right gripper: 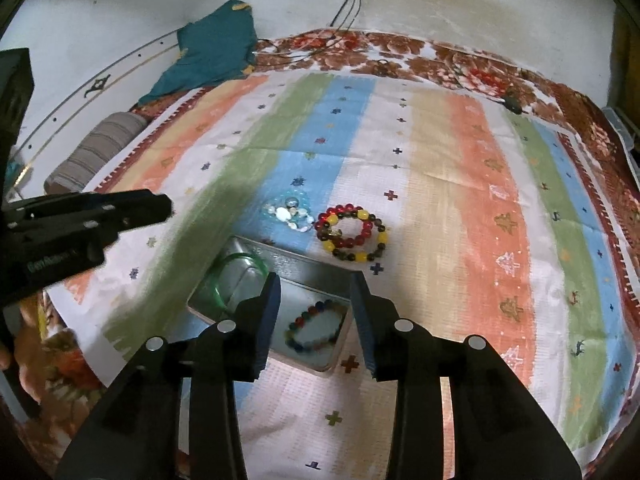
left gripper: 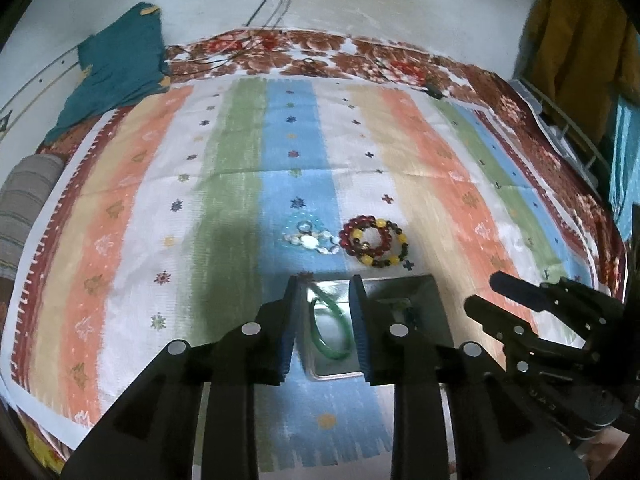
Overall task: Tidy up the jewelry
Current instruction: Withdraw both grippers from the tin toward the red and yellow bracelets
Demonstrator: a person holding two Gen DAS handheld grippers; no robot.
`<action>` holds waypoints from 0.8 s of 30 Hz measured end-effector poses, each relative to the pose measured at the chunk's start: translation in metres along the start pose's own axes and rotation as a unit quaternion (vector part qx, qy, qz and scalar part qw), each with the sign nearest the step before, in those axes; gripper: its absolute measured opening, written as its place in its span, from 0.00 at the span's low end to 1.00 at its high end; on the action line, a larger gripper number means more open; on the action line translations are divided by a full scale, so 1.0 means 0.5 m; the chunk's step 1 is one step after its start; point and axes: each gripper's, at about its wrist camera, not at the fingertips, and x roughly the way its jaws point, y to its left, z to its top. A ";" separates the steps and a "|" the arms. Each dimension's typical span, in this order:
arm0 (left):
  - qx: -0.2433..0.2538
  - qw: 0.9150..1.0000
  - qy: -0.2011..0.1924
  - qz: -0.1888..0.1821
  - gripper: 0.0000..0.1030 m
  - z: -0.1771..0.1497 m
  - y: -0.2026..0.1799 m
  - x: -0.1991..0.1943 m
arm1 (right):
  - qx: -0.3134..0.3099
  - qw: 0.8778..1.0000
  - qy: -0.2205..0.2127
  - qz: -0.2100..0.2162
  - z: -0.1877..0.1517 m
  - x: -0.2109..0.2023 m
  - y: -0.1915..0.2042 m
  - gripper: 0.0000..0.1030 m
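Both tongs are spread wide and hold nothing. Low centre, between the left tongs [left gripper: 325,322], a green glass bangle [left gripper: 330,330] leans inside the shallow rectangular metal tin [left gripper: 432,300]. Between the right tongs [right gripper: 316,320] a multicoloured bead bracelet [right gripper: 314,326] lies in that tin [right gripper: 256,254]. Beyond, mid-frame on the striped bedspread [left gripper: 132,208], lie a clear crystal bracelet [left gripper: 310,238] and red-and-yellow bead bracelets [left gripper: 374,246].

Both wrist cams look down-forward, close over the tin [left gripper: 424,292] [right gripper: 256,248]. Left cam sits left of it, right cam right. Shared: tin, bracelets at 12 o'clock.
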 end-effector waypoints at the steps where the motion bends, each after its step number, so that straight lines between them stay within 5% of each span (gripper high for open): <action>1: -0.006 1.000 -0.001 0.001 0.27 0.002 0.006 -0.001 | 0.002 1.000 0.002 0.000 0.001 0.002 -0.002 0.38; 24: -0.018 1.000 0.014 0.008 0.54 0.036 0.046 0.032 | 0.026 0.999 0.024 -0.017 0.040 0.045 -0.048 0.55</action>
